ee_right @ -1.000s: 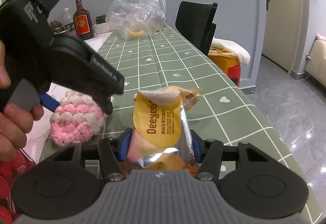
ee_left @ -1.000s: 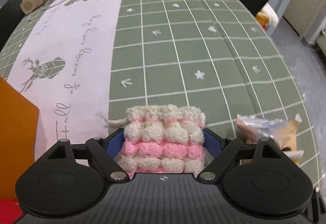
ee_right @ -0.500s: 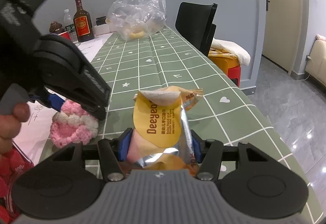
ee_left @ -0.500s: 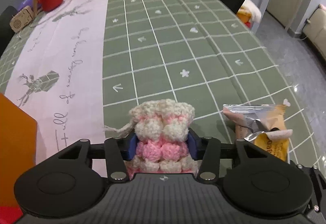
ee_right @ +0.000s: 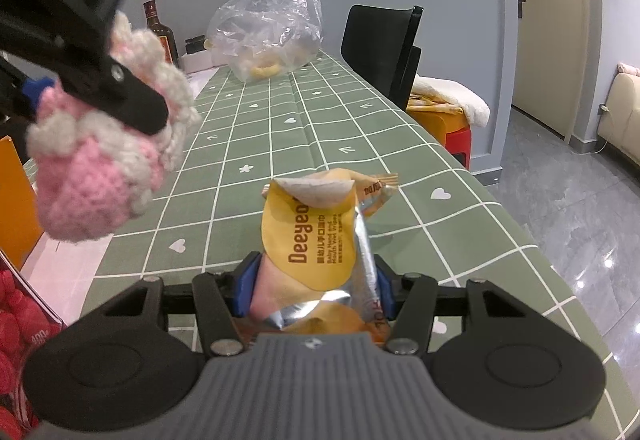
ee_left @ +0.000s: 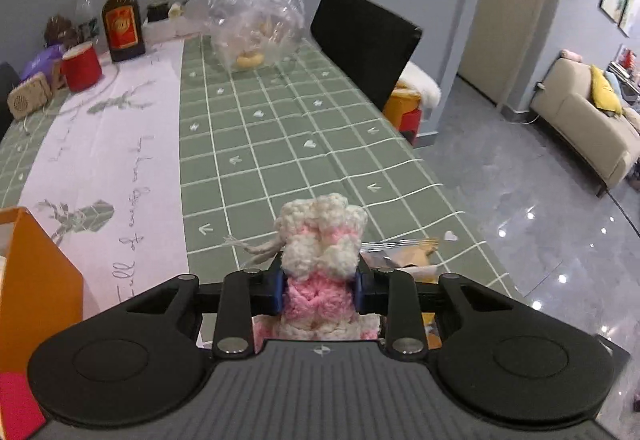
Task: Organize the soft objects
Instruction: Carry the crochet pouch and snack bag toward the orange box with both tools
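Lifted off the table point(ee_left: 280, 144) since a second ago, the crochet pouch point(ee_left: 320, 240) hangs squeezed in the left gripper point(ee_left: 319, 286). Right gripper point(ee_right: 316, 288) clamps a wipes packet point(ee_right: 316, 236), unmoved.

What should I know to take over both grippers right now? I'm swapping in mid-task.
Left gripper: shut on the pink-and-cream crocheted pouch, held in the air above the green checked tablecloth.
Right gripper: shut on the yellow-and-silver wet-wipes packet, low over the tablecloth.
Done: both soft items gripped.
Left: neither is stowed. An orange box stands at the left; it may be the destination, but that is unconfirmed.
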Motion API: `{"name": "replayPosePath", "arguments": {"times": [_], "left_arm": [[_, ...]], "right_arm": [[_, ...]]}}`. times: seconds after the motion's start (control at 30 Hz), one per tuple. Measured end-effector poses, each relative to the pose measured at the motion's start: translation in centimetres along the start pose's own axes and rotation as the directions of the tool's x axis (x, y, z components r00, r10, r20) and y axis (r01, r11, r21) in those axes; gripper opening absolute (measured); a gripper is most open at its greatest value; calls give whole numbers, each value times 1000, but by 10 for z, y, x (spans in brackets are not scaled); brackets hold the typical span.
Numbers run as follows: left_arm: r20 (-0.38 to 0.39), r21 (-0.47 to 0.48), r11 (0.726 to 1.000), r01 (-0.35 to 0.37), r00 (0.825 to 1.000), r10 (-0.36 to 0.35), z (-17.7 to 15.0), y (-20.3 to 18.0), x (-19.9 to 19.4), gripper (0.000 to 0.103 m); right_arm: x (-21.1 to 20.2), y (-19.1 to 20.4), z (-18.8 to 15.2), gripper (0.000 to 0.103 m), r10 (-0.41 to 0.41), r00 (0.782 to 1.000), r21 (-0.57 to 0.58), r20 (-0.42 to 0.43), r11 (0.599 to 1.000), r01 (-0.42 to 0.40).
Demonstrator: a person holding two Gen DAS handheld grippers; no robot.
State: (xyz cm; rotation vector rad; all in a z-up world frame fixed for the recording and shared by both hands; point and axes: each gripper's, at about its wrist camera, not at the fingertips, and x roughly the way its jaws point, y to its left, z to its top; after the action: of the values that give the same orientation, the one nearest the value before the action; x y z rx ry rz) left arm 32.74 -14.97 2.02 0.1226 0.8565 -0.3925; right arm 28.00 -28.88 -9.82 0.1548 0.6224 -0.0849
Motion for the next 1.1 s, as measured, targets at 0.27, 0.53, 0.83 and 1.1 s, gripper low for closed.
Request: {"name": "replayPosePath", "arguments": {"times": [0.27, 0.53, 0.83, 1.1], "left_arm": [[85, -7, 996, 83, 993, -83, -12, 2, -49, 34], [327, -70, 993, 93, 943, -66, -40, 46, -147, 35], [469, -142, 988, 64, 883, 11, -75, 99, -216, 35], [583, -179, 983, 29, 809, 83, -102, 141, -253, 35]], "right_arm": [[-2, -4, -2, 56, 26, 1000, 6, 9, 1000, -26], [-3, -16, -3, 55, 69, 997, 63, 20, 996, -70], [-3, -16, -2, 55, 71, 997, 70, 22, 995, -73], [-3, -16, -3, 55, 61, 998, 58, 19, 996, -62]]}}
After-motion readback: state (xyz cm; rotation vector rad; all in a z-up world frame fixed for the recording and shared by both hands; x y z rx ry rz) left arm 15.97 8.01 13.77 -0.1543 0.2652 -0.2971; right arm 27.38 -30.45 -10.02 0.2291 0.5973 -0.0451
